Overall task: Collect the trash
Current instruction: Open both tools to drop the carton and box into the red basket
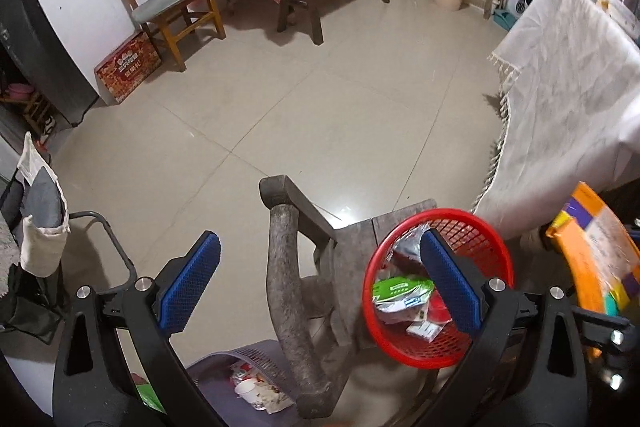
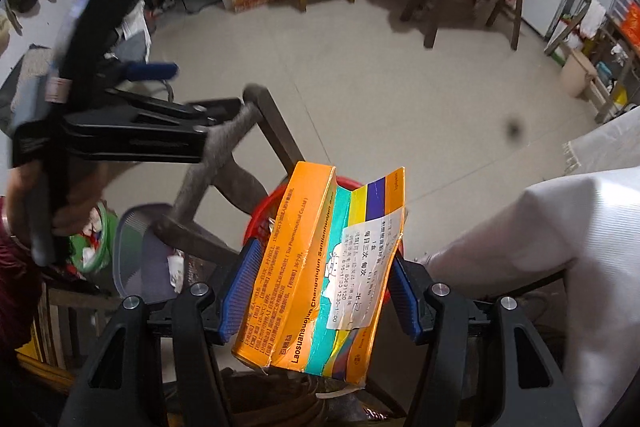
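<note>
- The right gripper (image 2: 320, 291) is clamping a torn orange medicine box (image 2: 320, 267) above the red basket (image 1: 440, 291), ready for dropping.
- The left gripper (image 1: 320, 279) is hanging spread and empty beside that basket, clear of the drop.

From my right wrist camera, the orange box (image 2: 320, 275) covered nearly all of the red basket (image 2: 276, 203); only a sliver of rim showed. On the left wrist view that box was cut off by the right edge, and my blue finger (image 1: 450, 283) hid part of the wrappers (image 1: 400, 293) (their print too small to read).
</note>
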A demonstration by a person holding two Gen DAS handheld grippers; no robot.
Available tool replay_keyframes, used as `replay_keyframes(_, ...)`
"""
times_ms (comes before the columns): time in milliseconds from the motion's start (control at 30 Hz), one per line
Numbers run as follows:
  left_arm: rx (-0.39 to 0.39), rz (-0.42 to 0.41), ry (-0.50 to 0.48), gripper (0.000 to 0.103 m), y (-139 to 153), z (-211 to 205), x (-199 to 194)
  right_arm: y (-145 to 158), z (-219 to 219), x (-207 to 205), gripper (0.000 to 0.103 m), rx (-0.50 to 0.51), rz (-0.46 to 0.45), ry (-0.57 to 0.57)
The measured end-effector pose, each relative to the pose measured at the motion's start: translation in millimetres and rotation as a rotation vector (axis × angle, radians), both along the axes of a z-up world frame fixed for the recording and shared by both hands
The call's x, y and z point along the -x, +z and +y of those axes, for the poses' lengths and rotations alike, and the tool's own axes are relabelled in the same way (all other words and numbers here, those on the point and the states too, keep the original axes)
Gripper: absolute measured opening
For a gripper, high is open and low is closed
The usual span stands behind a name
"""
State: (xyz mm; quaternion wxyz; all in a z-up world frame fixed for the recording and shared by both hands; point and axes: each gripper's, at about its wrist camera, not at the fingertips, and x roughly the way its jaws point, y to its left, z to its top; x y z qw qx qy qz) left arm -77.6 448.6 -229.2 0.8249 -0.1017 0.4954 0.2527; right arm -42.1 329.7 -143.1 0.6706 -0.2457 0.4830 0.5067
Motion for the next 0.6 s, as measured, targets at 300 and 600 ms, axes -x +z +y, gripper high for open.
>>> replay_keyframes(300,0.011,-0.008,0.013,0.096,0,3,5,-28,8,-13,0.078,0.047,0.023,-0.039)
replay_keyframes(600,0.031,-0.011,-0.024,0.096,10,-10,9,25,-32,-13,0.078,-0.063,-0.064,-0.092)
